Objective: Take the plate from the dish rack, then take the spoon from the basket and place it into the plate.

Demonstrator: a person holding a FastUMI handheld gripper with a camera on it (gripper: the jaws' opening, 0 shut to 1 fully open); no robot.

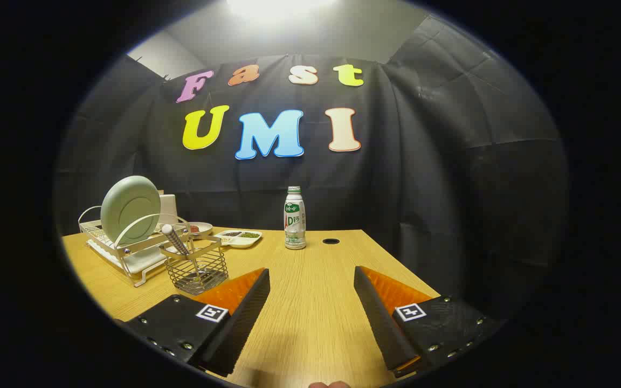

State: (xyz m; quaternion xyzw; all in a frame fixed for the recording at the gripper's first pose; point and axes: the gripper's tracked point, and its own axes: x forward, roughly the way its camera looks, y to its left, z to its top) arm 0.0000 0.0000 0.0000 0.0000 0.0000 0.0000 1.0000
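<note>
1. Gripper view: the claw (pixel 311 280) is released, its fingers spread wide over bare table (pixel 310 323), grasping nothing.
2. Far left, the plate (pixel 130 209) stands upright in the dish rack (pixel 127 253).
3. Just right of the rack, the spoon (pixel 174 240) leans in the wire basket (pixel 197 267), just beyond the left finger.
4. A bottle (pixel 295 218) stands far ahead, centre, with a divided tray (pixel 238 237) to its left.
</note>
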